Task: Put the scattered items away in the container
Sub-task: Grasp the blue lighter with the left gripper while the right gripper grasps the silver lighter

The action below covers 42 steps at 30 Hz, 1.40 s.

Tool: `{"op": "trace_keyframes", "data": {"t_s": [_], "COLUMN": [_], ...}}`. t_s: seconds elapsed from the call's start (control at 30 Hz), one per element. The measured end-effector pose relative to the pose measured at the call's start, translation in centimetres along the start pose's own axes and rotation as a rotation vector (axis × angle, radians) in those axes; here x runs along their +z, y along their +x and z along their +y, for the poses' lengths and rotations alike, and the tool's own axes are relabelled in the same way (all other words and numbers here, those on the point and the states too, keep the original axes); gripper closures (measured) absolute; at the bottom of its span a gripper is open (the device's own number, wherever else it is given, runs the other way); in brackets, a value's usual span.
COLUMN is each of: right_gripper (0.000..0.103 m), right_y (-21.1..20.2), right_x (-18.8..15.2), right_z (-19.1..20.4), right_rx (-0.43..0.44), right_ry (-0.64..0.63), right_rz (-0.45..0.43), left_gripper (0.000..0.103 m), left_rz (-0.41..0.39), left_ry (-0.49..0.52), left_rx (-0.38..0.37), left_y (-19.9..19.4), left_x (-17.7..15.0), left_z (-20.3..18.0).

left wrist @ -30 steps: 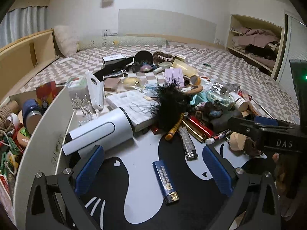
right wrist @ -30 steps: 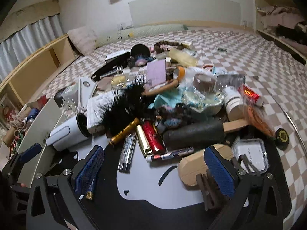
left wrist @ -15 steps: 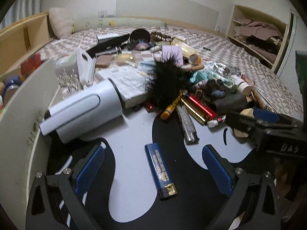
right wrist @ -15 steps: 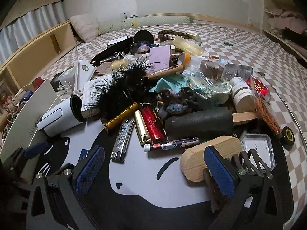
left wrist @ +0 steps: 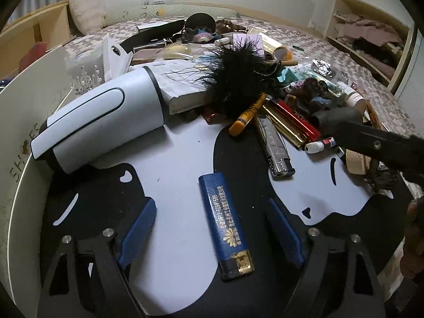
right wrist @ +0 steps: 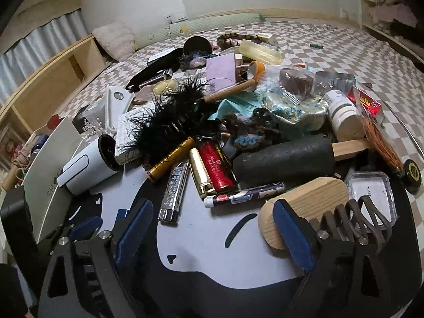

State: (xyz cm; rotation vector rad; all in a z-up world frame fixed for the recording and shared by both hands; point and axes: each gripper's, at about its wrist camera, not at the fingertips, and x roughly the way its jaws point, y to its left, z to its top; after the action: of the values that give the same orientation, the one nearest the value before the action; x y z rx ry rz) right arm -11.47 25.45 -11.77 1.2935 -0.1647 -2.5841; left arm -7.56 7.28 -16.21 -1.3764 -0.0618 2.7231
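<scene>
A blue lighter lies on the black-and-white mat, between the open fingers of my left gripper, low over it. A white cylinder device lies to its left against the white container wall. A heap holds a black feather duster, a silver lighter, gold and red lighters. My right gripper is open and empty, above the mat in front of the silver lighter, with a wooden brush by its right finger.
The container at the left holds rope and small items. A black roller with a wooden handle, a white jar, a clear square box and a purple box lie in the heap on the checkered bed.
My left gripper has moved forward and down, so the blue lighter now lies between its fingers. My right gripper has come slightly closer to the heap.
</scene>
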Motion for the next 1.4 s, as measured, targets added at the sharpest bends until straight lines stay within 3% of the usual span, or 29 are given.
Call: {"op": "trace_keyframes", "data": {"t_s": [0.07,0.33,0.43,0.6,0.7,0.77,1.0,1.07,1.17,1.4], "right_gripper": [0.026,0.03,0.042,0.047,0.048,0.06,0.063,0.068,0.076,0.079], "right_y": [0.1,0.5,1.3,2.8,3.3,3.6,5.6,6.3,6.2,4.9], "right_x": [0.0,0.0,-0.1,-0.5,-0.5,-0.5,-1.0,-1.2,-1.2,-2.5], "right_z": [0.3,1.2,1.6,2.6,3.5,4.0,5.2,5.3,5.2,4.0], "right_rx": [-0.001,0.044,0.059,0.099,0.087,0.083,0.043,0.016,-0.016,-0.024], "right_ry": [-0.007,-0.025,-0.025,-0.029,-0.062,-0.08,-0.127,-0.133,-0.131,-0.098], "right_rz": [-0.001,-0.047,-0.033,-0.007,-0.008,-0.005,0.039,0.049,0.037,0.034], "left_gripper": [0.029,0.056,0.064,0.065,0.071,0.071,0.078,0.078,0.078,0.079], "left_rz": [-0.01,-0.024,-0.023,-0.023,-0.02,-0.019,-0.017,-0.017,-0.017,-0.022], "left_ry": [0.01,0.002,-0.006,-0.022,-0.03,-0.038,-0.064,-0.071,-0.081,-0.128], "left_rx": [0.015,0.036,0.043,0.059,0.064,0.07,0.077,0.08,0.081,0.063], "left_y": [-0.1,-0.4,-0.5,-0.7,-0.8,-0.9,-1.1,-1.1,-1.2,-1.7], "left_x": [-0.1,-0.2,-0.3,-0.4,-0.5,-0.5,-0.6,-0.6,-0.6,-0.9], "left_z": [0.0,1.3,1.9,2.6,3.1,3.5,4.6,4.9,5.3,6.5]}}
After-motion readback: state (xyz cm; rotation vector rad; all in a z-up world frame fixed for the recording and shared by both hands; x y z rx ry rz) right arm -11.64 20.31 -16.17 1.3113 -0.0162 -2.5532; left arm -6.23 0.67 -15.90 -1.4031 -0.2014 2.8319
